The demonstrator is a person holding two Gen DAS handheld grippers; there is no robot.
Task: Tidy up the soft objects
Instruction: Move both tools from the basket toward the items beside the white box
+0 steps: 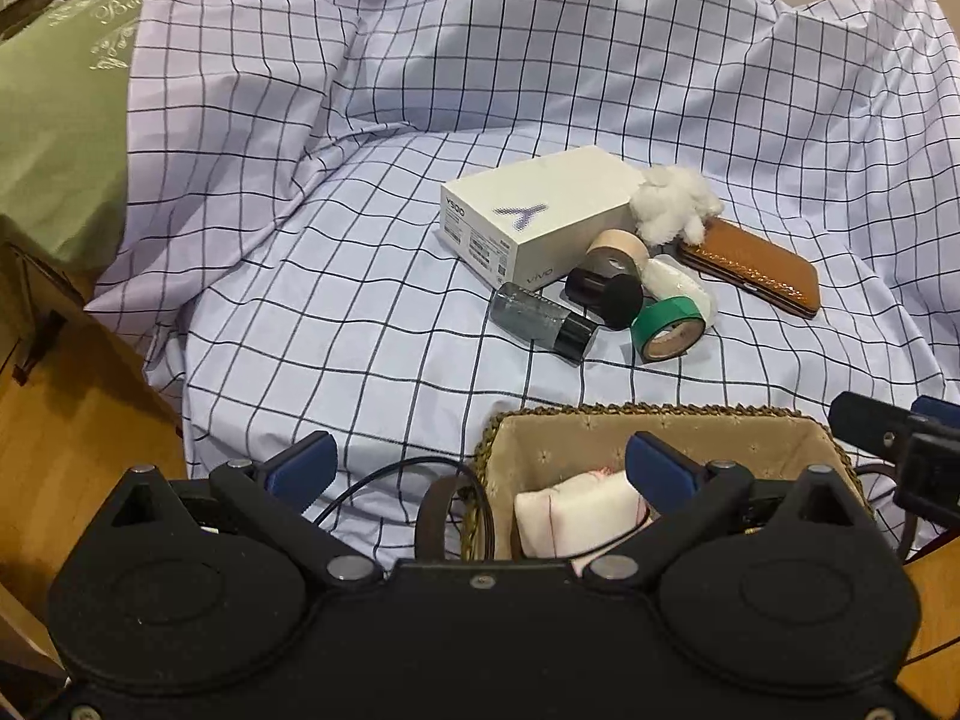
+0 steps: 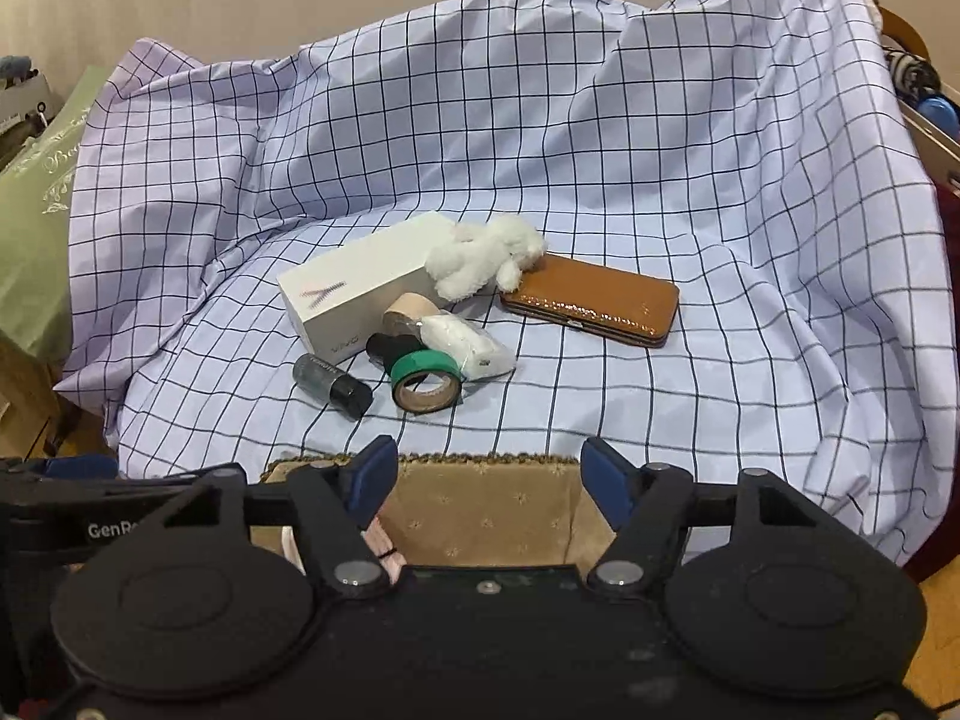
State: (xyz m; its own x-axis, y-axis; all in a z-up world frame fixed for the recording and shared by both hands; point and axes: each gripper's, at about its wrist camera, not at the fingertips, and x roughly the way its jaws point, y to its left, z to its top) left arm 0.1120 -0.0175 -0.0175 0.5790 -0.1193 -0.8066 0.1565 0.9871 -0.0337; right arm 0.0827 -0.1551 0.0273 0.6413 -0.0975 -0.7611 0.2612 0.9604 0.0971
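Both jaws open, empty; only left wrist view shows folded cloth point(image 1: 576, 510) in basket point(image 1: 660, 420).

The left gripper point(image 1: 480, 468) hides part of the folded cloth point(image 1: 576, 516) in the basket point(image 1: 660, 414).

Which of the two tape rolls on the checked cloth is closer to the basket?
The green tape roll, lying nearer the basket. The beige tape roll sits farther back against the white box.
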